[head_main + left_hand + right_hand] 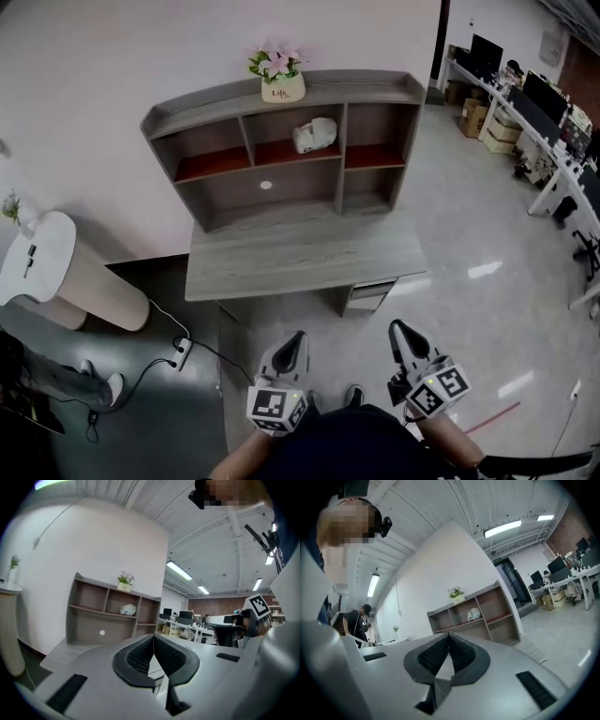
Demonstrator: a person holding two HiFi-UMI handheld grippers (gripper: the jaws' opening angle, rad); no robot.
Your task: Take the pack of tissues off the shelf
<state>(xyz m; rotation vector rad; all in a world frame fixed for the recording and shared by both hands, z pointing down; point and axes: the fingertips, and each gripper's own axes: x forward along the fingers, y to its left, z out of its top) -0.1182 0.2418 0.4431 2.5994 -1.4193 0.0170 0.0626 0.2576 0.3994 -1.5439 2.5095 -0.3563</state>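
Desk with shelf stands against the wall on a glossy office floor, pack of tissues in its upper middle compartment, well apart from the left gripper and right gripper, both pressed together on nothing.

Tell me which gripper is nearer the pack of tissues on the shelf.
Left, slightly. The left gripper sits almost straight in front of the pack of tissues; the right gripper is off to its right. Both are far from it.

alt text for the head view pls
Seen from above, a pack of tissues lies in the top middle compartment of a grey shelf on a desk, below a flower pot. The left gripper and right gripper, both shut, are held low, well short of the desk.
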